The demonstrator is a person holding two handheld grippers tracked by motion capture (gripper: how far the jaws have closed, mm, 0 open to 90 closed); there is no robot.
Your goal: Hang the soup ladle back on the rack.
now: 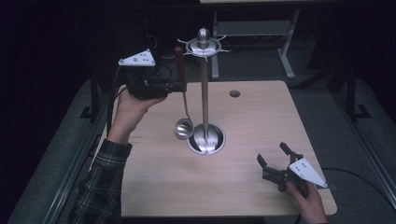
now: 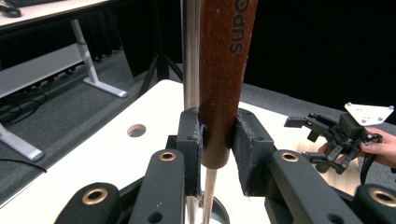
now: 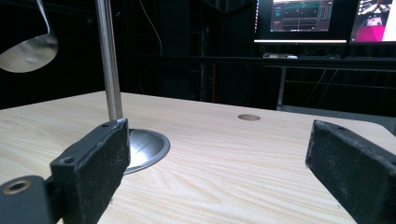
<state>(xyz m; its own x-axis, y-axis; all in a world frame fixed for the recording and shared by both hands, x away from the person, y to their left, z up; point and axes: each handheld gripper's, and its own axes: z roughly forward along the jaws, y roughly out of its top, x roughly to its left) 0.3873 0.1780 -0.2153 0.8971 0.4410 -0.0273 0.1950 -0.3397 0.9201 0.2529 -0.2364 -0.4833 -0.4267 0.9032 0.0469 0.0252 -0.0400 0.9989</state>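
In the upper middle of the high view, the left gripper (image 1: 180,86) is clenched on the brown handle of the ladle (image 1: 183,126), which hangs upright, bowl down, just left of the stand (image 1: 204,93). The hooks at the stand's top lie up and right of the handle's tip. At the lower right, above the desk (image 1: 243,177), the right gripper (image 1: 273,156) rests released, well apart.

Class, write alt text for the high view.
The left tool grips a ladle by its brown handle, beside a steel utensil stand on a wooden table. The right tool rests open at the near right corner.
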